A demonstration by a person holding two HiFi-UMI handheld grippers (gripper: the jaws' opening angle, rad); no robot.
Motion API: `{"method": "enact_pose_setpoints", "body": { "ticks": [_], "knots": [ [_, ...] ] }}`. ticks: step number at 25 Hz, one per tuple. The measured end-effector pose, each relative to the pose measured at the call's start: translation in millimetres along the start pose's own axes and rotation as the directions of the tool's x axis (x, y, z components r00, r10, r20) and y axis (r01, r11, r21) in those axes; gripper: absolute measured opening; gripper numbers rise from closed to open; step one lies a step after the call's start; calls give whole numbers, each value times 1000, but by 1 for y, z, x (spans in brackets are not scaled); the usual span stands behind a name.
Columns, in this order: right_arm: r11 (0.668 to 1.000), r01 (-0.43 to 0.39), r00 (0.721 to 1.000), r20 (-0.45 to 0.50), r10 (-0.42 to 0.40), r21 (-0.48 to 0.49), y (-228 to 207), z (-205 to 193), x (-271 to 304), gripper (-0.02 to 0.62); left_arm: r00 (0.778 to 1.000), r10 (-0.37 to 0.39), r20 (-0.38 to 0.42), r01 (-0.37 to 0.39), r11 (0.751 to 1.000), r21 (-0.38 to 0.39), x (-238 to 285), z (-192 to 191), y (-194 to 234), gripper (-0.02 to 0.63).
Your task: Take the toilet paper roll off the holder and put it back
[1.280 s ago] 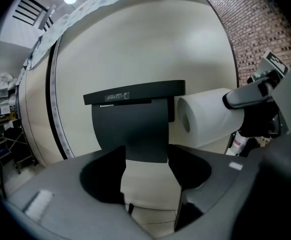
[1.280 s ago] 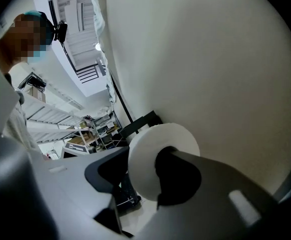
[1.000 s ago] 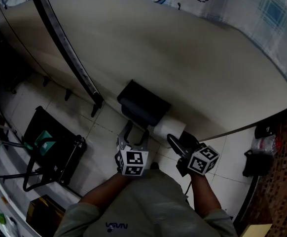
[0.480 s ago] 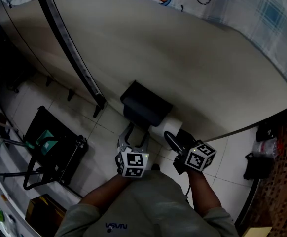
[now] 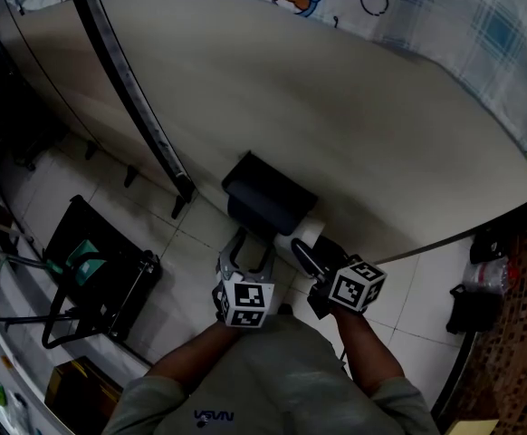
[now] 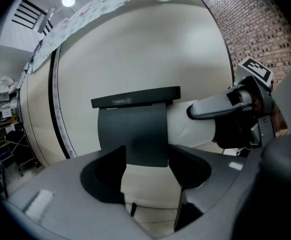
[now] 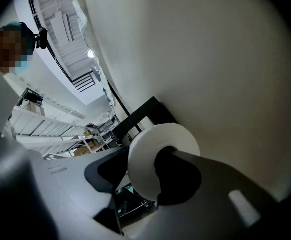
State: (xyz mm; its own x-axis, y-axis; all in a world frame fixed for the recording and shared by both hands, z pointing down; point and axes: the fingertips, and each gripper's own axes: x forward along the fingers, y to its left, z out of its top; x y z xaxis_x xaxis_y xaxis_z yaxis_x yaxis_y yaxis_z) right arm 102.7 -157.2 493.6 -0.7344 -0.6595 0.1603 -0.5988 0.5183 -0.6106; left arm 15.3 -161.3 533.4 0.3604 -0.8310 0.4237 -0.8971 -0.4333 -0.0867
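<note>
Against the wall (image 5: 336, 107), right gripper (image 5: 309, 250) jaws pinching roll (image 5: 305, 231) moved nearer holder (image 5: 268, 193); left gripper (image 5: 248, 247) jaws spread.

The head view looks steeply down, from above the person's chest, onto the wall-mounted holder (image 5: 265, 195) some way below. The left gripper view faces the holder's front squarely, close up. The right gripper view looks sideways at the end of the toilet paper roll (image 7: 141, 164), very near. All three share holder and roll.
</note>
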Motion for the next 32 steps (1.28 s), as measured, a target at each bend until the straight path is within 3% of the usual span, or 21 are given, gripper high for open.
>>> {"method": "enact_pose_setpoints", "body": {
  "ticks": [17,29,32],
  "knots": [
    [999,-11,999,-35,10,-32,-2,-5,25,169,1000,-23,-8,23,1000,14,8,2,-2,267],
    [999,-28,999,-22,29,21,-1,-8,-7,169,999,-40,-6,40,999,3,10,1,-3,267],
    [999,-36,999,-8,36,33,1,-9,-16,144,999,-41,-5,41,999,2,10,1,-3,267]
  ]
}}
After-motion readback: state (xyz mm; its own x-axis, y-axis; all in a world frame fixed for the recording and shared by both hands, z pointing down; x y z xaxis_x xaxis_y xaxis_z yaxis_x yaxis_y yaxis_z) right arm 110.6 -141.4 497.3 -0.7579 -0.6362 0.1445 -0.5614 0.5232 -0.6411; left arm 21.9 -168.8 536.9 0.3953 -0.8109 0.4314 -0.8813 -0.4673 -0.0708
